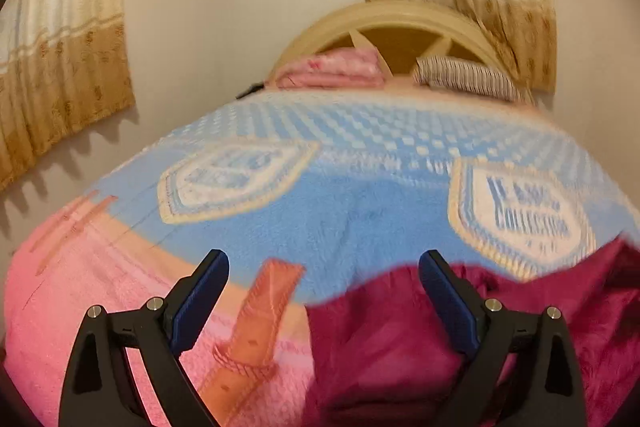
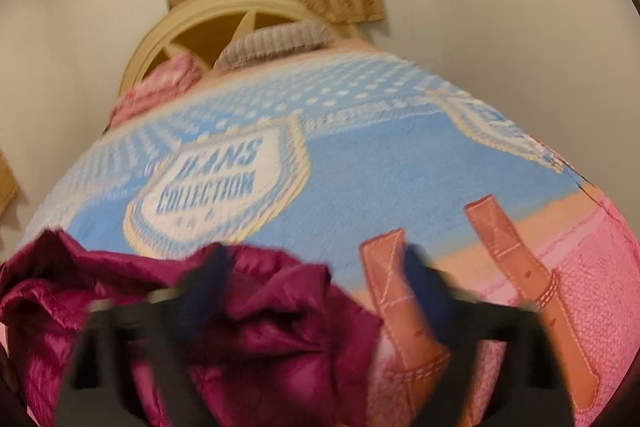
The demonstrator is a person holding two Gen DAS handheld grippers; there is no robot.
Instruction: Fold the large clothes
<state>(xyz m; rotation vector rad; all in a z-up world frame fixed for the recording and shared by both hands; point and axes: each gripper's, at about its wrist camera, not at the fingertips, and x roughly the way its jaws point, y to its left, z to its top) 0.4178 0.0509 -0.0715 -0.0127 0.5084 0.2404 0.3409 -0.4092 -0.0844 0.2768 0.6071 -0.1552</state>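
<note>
Left tongs [image 1: 324,275] and right tongs [image 2: 316,267] spread wide, pinching nothing, above crumpled maroon jacket [image 2: 260,327] on bed's blanket [image 1: 340,195].

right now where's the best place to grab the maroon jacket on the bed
Grip the raised far edge of the maroon quilted jacket, coming from the near side over the heap. It lies crumpled on the blue and pink blanket, and that ridge stands up between the right tool's open fingers.

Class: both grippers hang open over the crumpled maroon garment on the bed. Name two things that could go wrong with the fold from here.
1. The maroon garment lies bunched, so the right gripper may pinch several layers, not one edge.
2. The left gripper straddles the garment's edge and the blanket; closing here could catch the blanket too.
</note>
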